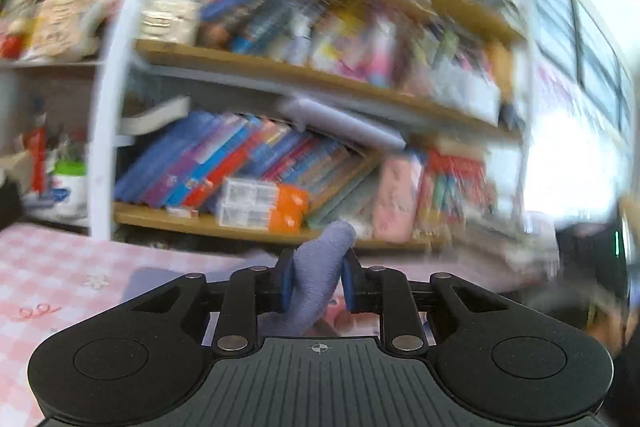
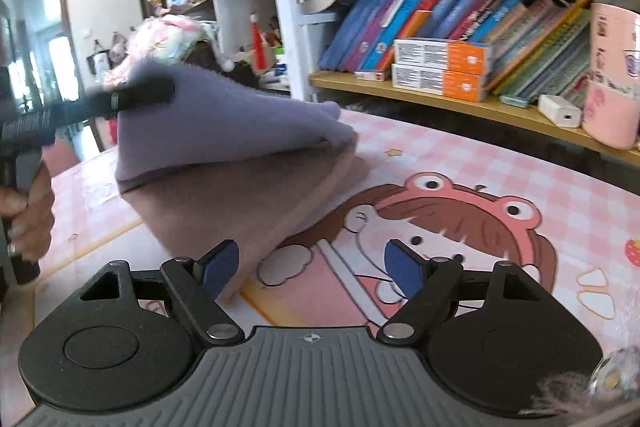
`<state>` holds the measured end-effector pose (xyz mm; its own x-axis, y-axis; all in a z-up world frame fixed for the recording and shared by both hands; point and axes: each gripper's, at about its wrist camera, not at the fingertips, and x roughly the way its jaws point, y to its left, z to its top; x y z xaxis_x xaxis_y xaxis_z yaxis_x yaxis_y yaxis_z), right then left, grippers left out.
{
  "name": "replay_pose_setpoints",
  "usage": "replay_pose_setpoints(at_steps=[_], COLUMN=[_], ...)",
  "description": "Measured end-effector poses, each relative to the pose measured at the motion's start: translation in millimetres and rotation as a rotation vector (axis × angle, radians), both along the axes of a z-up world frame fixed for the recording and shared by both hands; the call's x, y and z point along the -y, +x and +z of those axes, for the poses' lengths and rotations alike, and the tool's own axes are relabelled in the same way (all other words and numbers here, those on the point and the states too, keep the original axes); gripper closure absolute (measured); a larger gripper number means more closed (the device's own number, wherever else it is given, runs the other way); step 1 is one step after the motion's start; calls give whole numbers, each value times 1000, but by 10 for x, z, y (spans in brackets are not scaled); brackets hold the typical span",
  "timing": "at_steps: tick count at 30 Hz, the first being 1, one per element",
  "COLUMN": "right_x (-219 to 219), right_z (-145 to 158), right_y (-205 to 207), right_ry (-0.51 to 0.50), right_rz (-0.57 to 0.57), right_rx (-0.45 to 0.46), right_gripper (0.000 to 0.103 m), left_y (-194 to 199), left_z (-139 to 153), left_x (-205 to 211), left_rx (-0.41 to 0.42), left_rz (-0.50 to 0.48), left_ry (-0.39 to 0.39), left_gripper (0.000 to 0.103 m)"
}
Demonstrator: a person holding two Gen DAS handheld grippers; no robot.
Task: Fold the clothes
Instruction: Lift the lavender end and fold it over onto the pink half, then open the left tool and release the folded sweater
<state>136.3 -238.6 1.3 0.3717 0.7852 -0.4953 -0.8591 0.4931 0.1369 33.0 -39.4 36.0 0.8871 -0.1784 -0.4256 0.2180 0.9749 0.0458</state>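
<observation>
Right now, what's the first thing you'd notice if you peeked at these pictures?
Probably the purple cloth, lifted by one corner over the table by the left gripper, which is pinched shut on it. Next, the big cartoon girl in a pink frog hat on the checked tablecloth, under the open right gripper. Behind, colourful books lean on a shelf.

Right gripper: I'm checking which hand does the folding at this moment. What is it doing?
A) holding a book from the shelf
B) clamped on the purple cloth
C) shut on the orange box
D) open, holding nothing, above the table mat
D: the right gripper has its blue pads spread wide with only the cartoon table mat between them, while the left gripper pinches the purple cloth and lifts one edge.
</observation>
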Motion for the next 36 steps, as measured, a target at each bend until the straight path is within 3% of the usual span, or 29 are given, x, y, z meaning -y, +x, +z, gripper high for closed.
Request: replay_pose_setpoints(at_steps=[1,3,5,7,10,15,16,18,19,20,22,24,27,31,33,35,36], right_x=[-7,-28,-22,-14,0,50,66,96,106,110,111,101,77,26,-2,-27,-46], right_z=[-5,-20,-25,-24,-15,19,22,28,29,31,35,36,44,35,29,23,23], right_y=[4,13,17,30,34,85,102,136,144,145,143,140,116,84,69,64,62], right_ry=[-10,-23,-16,-4,29,82,90,106,111,112,113,118,123,123,128,143,152], right_rz=[-10,-19,-20,-21,-22,-61,-73,-96,-102,-105,-109,-102,-84,-61,-57,-52,-55], right_rx=[3,-2,-9,-15,-32,-61,-68,-81,-87,-87,-87,-92,-96,-105,-112,-136,-149], right_gripper=[24,24,24,25,25,25,25,24,24,24,25,25,25,25,25,25,25], left_y=[30,46,6,-27,-106,-205,-226,-247,-243,-217,-114,-1,63,-50,-173,-264,-291], left_z=[-16,-174,-229,-279,-275,-77,-32,8,-25,-62,-161,-266,-286,-134,3,134,176], left_x=[27,202,225,224,154,-52,-87,-132,-126,-110,-89,-127,-190,-225,-294,-432,-517], left_rx=[-13,-57,-56,-59,-71,-38,-25,-14,-25,-45,-107,-177,-196,-157,-95,-40,-20], left_rz=[-2,-45,-63,-77,-98,-105,-102,-102,-107,-111,-118,-118,-112,-141,-154,-126,-94], left_ry=[14,129,145,144,100,-32,-56,-85,-82,-79,-78,-126,-182,-215,-251,-268,-271], left_gripper=[75,61,47,44,38,38,39,58,77,82,85,86,86,79,69,49,46])
